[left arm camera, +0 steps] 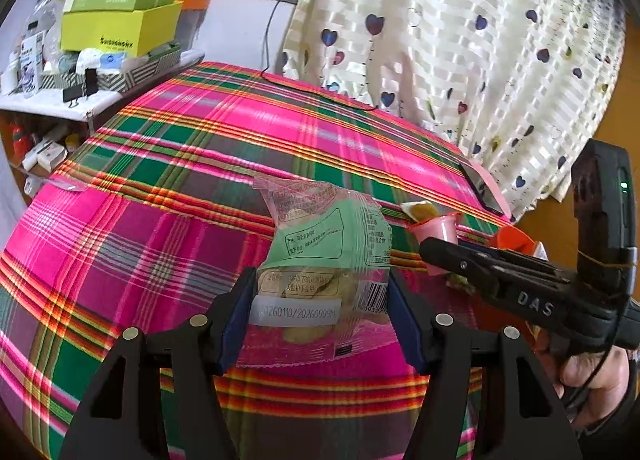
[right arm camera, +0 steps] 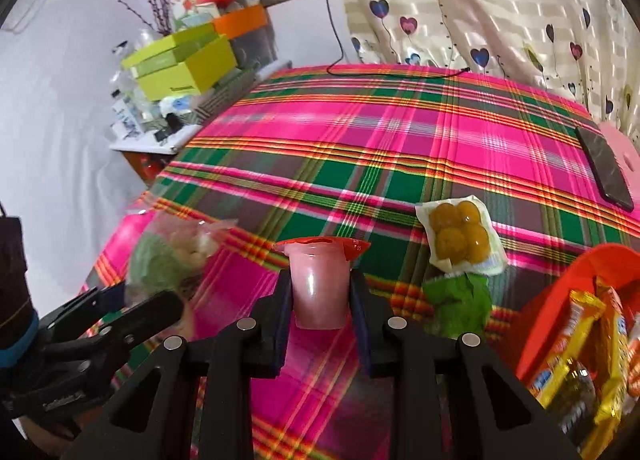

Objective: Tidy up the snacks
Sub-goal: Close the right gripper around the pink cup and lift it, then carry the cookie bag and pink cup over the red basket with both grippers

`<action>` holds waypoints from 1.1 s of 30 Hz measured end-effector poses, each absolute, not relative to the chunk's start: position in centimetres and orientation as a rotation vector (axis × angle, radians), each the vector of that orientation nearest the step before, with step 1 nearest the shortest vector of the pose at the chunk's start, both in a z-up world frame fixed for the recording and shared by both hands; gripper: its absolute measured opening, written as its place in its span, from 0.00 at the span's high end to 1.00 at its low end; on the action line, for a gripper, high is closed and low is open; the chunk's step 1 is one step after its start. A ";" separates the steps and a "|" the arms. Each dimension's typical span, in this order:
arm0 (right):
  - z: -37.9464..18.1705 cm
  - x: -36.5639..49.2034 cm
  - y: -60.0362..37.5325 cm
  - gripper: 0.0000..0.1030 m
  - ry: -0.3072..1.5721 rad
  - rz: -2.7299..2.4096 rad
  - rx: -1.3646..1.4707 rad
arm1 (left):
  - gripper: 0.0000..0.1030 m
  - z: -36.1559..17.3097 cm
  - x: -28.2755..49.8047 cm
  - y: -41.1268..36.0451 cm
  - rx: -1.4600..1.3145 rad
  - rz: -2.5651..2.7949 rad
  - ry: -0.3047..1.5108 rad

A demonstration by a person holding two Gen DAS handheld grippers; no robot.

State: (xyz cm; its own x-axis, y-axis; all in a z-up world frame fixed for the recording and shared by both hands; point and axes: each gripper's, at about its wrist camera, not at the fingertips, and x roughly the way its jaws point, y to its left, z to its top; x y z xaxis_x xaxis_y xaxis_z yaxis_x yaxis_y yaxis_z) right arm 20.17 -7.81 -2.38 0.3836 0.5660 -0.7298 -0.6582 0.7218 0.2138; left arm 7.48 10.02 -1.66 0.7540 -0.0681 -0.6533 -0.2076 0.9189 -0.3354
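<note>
Gripped the pink jelly cup (right arm camera: 318, 286) firmly in the right gripper (right arm camera: 320, 300) and the snack packet (left arm camera: 320, 260) in the left gripper (left arm camera: 320, 320), both lifted near the bed's right edge, needing level carriage toward the red basket (right arm camera: 560, 288).

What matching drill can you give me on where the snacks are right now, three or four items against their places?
Things:
1. pink plastic jelly cup with red foil lid
2. green and clear snack bag
3. clear pack of yellow round fruits
4. yellow and orange snack bars

Places:
A. lying free on the plaid cloth
B. inside the red basket
C. clamped in the right gripper
D. clamped in the left gripper

Pairs: 1-C, 2-D, 3-A, 4-B
</note>
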 end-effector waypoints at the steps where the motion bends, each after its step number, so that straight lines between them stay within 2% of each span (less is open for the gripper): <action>1: -2.1 19.8 -8.2 0.76 0.876 0.787 -0.117 | 0.38 -1.5 7.4 9.6 -0.402 0.076 0.718; 14: 1.1 16.5 -12.8 0.76 0.791 0.795 -0.080 | 0.38 1.0 6.8 5.4 -0.335 0.031 0.696; 33: 2.9 14.7 -17.8 0.76 0.743 0.747 -0.034 | 0.38 3.1 6.4 1.8 -0.291 -0.037 0.669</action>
State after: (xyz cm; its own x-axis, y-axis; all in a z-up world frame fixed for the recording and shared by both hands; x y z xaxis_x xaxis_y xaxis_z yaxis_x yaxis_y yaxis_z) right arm 14.71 -17.76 2.87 0.4948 0.6045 -0.6243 -0.6276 0.7455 0.2244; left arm 6.38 1.80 3.08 0.7856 -0.1272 -0.6055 -0.0591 0.9587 -0.2781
